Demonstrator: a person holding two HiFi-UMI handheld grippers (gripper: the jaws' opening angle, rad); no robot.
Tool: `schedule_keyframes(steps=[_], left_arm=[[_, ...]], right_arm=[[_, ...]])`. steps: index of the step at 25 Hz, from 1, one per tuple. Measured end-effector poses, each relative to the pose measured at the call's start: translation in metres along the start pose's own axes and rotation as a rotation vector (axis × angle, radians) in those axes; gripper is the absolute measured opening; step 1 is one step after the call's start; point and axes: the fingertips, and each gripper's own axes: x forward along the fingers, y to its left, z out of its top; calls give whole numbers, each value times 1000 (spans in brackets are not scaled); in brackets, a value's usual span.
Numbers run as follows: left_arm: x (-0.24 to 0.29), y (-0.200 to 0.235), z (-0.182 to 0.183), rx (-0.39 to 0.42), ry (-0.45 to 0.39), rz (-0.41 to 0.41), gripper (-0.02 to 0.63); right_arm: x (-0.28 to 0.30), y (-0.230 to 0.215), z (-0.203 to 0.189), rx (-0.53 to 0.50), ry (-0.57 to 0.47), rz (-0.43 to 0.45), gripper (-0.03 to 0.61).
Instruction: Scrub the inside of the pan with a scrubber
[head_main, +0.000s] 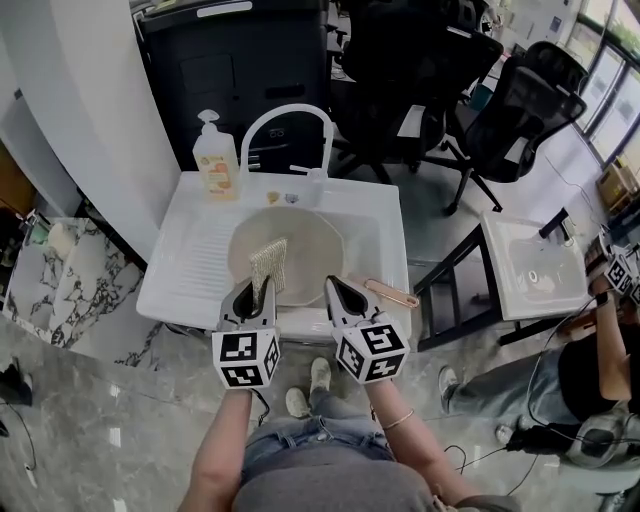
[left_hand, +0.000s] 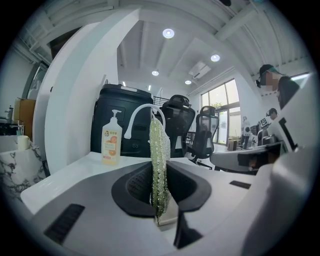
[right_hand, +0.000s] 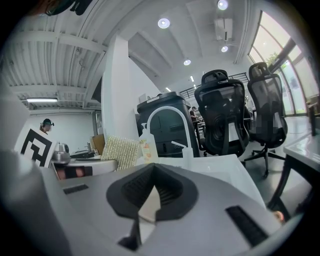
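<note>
The round beige pan (head_main: 305, 250) lies in the white sink (head_main: 190, 270), its copper handle (head_main: 385, 292) pointing right over the front rim. My left gripper (head_main: 258, 290) is shut on a sparkly mesh scrubber (head_main: 267, 262), which stands up from the jaws over the pan's near left part. In the left gripper view the scrubber (left_hand: 158, 160) hangs edge-on between the jaws of that gripper (left_hand: 159, 167). My right gripper (head_main: 335, 288) hovers at the sink's front rim beside the handle, shut on nothing (right_hand: 152, 172). From the right gripper view the scrubber (right_hand: 121, 152) shows at the left.
A soap pump bottle (head_main: 217, 160) and a curved white faucet (head_main: 290, 120) stand at the sink's back. A ribbed drainboard (head_main: 205, 255) lies left of the pan. Right of the sink is a second small sink on a stand (head_main: 535, 265), with office chairs (head_main: 510, 110) behind and another person (head_main: 600, 370).
</note>
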Motion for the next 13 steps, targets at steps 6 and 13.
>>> schedule_keyframes(steps=[6,13], left_arm=[[-6,-2,1,1,-12,-2,69],[-8,0,1,0,-17,-7,69]], right_arm=[[-1,2,-3,-5,8,1,9],[0,6,-2,-12,4,2,9]])
